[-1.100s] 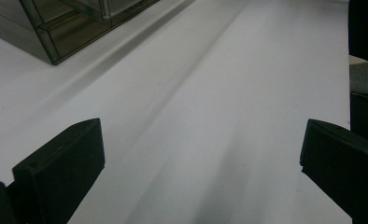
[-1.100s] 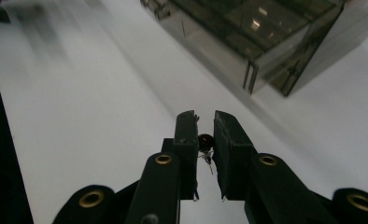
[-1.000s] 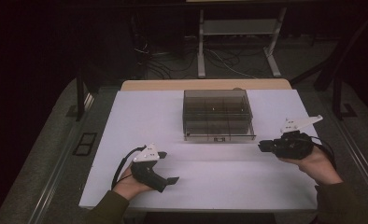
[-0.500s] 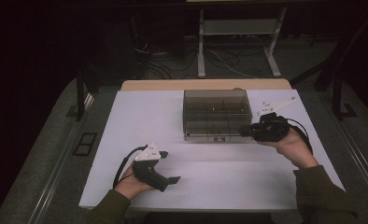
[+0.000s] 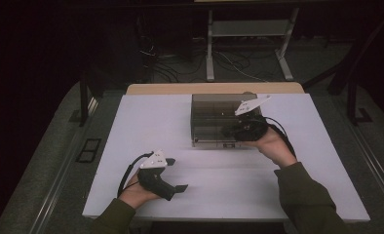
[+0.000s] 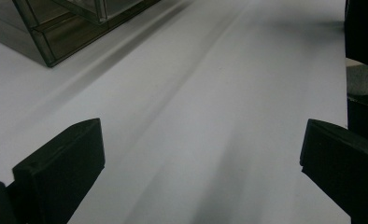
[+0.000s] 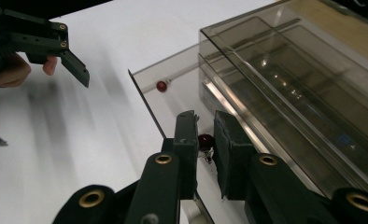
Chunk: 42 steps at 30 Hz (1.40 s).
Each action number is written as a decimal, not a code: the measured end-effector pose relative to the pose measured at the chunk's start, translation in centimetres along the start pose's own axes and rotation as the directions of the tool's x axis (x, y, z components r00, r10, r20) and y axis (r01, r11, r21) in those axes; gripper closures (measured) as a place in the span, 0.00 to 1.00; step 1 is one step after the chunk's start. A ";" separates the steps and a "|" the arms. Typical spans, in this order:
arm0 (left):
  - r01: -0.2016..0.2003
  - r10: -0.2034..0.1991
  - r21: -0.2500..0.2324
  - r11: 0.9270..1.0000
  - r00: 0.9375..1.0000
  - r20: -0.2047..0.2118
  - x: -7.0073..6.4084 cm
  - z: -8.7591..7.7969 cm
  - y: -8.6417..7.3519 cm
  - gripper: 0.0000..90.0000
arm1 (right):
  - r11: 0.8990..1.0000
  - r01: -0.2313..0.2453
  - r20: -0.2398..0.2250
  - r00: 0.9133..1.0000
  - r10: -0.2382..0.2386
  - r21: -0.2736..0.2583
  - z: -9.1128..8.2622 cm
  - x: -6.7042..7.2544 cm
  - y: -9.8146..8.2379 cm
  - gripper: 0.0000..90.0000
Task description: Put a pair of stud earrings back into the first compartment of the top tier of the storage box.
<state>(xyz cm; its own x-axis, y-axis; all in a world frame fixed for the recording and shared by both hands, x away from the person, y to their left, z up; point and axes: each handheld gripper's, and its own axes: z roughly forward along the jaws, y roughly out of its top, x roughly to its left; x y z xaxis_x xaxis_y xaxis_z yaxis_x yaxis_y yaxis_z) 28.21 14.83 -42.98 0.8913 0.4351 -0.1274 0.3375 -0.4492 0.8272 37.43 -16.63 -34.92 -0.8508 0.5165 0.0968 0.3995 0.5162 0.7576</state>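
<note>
Right tongs [image 5: 227, 130] at smoked box [image 5: 214, 117]

The high view is dim, the room around the white desk [image 5: 219, 180] falling into near-black, and it looks soft and grainy. The left gripper view shows long, soft diagonal shadows and blurred near edges. In the right gripper view glare streaks run along the smoky clear box [image 7: 285, 79] — the desk's left side smears with motion blur.

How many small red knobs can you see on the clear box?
2. One red knob sits between the right gripper jaws, on the front panel of the clear box. The other knob is farther along that panel. More may be hidden.
</note>
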 end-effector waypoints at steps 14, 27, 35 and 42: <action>0.007 -0.007 0.002 1.000 1.000 0.003 0.0 0.0 -0.1 0.00 | 1.000 -0.011 -0.017 1.000 0.011 0.021 3.0 0.7 0.6 0.75; -0.003 0.003 0.003 1.000 1.000 0.001 0.0 0.0 -0.1 0.00 | 0.999 -0.037 0.028 0.999 0.038 -0.029 -2.2 0.6 -1.9 0.53; 0.000 0.000 0.002 1.000 1.000 -0.001 0.0 0.0 -0.1 0.00 | 0.998 -0.056 0.047 0.997 0.058 -0.040 -5.1 0.6 -4.4 0.48; -0.004 0.004 0.000 1.000 1.000 -0.003 0.0 -0.1 -0.1 0.00 | 0.995 -0.068 0.062 0.995 0.072 -0.067 -7.6 0.8 -6.9 0.43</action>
<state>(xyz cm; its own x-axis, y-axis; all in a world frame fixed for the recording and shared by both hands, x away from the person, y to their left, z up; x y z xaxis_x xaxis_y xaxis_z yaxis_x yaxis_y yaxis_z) 28.14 14.91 -42.98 0.8918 0.4355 -0.1229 0.3344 -0.4511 0.8275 31.44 -24.93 -35.15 -0.7970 0.5937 0.1110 0.4325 0.4327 0.7910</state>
